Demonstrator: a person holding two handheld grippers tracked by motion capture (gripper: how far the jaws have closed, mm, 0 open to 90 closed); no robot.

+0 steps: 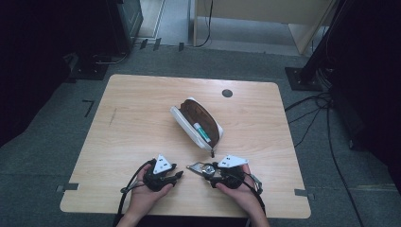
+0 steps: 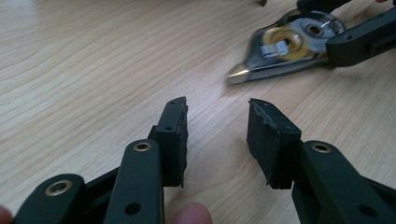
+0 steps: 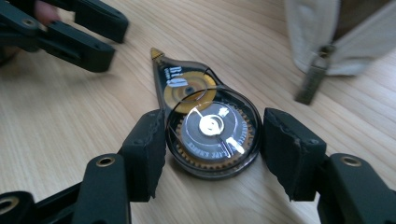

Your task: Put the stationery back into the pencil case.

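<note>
A clear correction tape dispenser (image 3: 210, 126) with a gold reel lies flat on the wooden table (image 1: 137, 113), tip pointing away in the right gripper view. My right gripper (image 3: 212, 140) has a pad against each side of its round body. In the high view this gripper (image 1: 210, 172) points left near the front edge with the dispenser (image 1: 201, 169) at its jaws. My left gripper (image 2: 217, 126) is open over bare wood with nothing between its pads, the dispenser (image 2: 280, 46) lying just beyond them. From above, the left gripper (image 1: 177, 175) faces the right one.
An open white pencil case (image 1: 182, 116) with a brown lining lies mid-table, a green-and-white tube (image 1: 202, 132) inside. Its zipper pull (image 3: 313, 79) hangs close to the right gripper. A dark round hole (image 1: 227, 93) sits near the table's far edge. Cables run on the floor at right.
</note>
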